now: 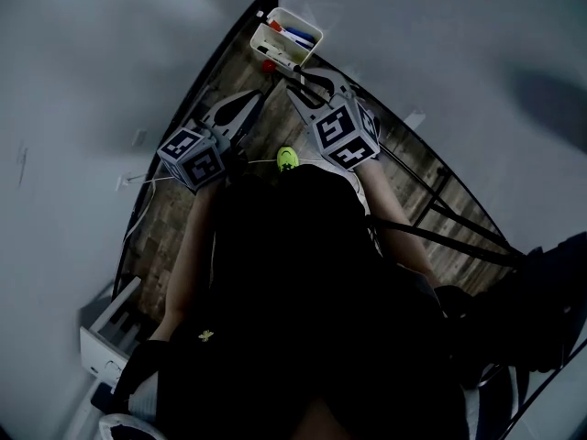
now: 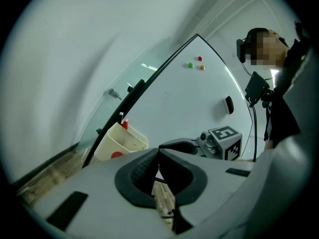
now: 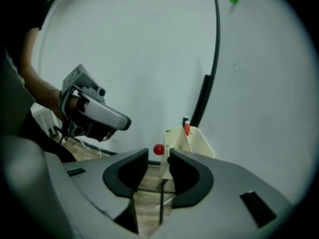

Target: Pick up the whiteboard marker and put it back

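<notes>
Your right gripper point(image 3: 158, 159) hangs open and empty just short of the tray point(image 3: 199, 143). The whiteboard marker point(image 3: 187, 129) stands upright in that tray, straight ahead. Your left gripper point(image 2: 158, 154), jaws together, sits farther back.

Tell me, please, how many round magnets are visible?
4: green magnet, red magnet, orange magnet clustered high on the whiteboard; second red magnet beside the marker holder. Others may be hidden.
</notes>
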`<action>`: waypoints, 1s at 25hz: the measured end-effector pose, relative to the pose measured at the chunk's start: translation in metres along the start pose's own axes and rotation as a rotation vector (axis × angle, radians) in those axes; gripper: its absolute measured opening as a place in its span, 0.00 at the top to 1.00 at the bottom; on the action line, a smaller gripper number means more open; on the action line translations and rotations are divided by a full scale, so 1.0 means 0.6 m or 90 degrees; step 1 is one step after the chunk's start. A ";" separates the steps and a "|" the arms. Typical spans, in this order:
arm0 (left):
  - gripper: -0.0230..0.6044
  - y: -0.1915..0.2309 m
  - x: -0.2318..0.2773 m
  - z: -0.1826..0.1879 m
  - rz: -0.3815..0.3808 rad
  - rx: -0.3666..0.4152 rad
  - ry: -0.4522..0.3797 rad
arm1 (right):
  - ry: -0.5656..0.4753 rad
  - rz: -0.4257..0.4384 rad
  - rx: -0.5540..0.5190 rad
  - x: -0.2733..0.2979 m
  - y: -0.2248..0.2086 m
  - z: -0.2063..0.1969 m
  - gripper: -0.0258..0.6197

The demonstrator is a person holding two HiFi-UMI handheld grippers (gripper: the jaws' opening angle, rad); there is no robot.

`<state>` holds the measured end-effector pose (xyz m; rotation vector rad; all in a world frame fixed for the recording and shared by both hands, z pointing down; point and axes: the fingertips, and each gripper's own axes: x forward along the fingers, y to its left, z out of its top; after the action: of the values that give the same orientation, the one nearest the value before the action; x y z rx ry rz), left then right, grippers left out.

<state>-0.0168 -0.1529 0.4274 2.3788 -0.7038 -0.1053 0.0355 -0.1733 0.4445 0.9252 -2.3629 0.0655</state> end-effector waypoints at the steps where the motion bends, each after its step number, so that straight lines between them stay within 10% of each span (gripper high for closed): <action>1: 0.96 0.004 0.002 0.000 0.003 0.000 0.002 | 0.004 0.001 -0.009 0.004 -0.002 -0.001 0.76; 25: 0.96 0.068 0.025 0.029 -0.022 -0.028 0.051 | 0.156 0.013 -0.240 0.099 -0.024 -0.035 0.74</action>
<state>-0.0268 -0.1966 0.4401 2.3392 -0.6170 -0.0389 0.0209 -0.2151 0.4919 0.6683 -2.0626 -0.2377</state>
